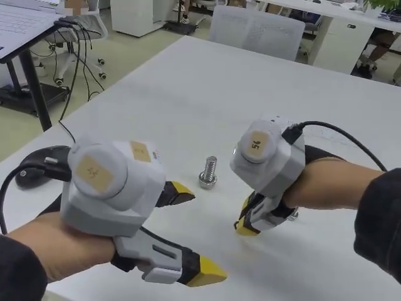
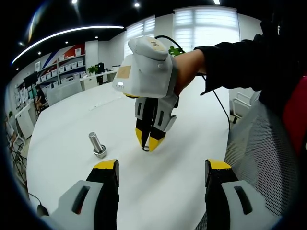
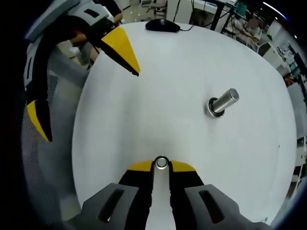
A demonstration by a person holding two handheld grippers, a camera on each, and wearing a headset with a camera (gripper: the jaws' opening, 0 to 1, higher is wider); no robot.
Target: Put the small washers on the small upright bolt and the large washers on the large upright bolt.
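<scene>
Nearest me at the white workbench, my left gripper, grey-bodied with yellow-tipped jaws, hangs over the near edge with its jaws spread wide and nothing between them. My right gripper points down at the tabletop just beyond, jaws drawn narrow on what I take for a small silver ring-shaped washer, pinched at the very tips. A small silver piece peeks out beside the right gripper, too hidden to name. Between the two grippers and a little farther off, a silver threaded bolt stands upright on its wide head; I cannot tell whether it is the large or the small one, nor whether a washer already lies at its base. The grip is the weak point: held so far out on the tips, the washer could twist free or drop flat and skid on the smooth top as I carry it over. A tilted approach could catch the threads and tip the free-standing bolt, and the left gripper's upper jaw, near the bolt, could knock it on any careless swing. Threading this washer on the wrong bolt is the other risk. The right gripper's black cable trails behind it and may drag. Farther off lie a black computer mouse, a grey chair at the far edge and a dark-legged side desk.
</scene>
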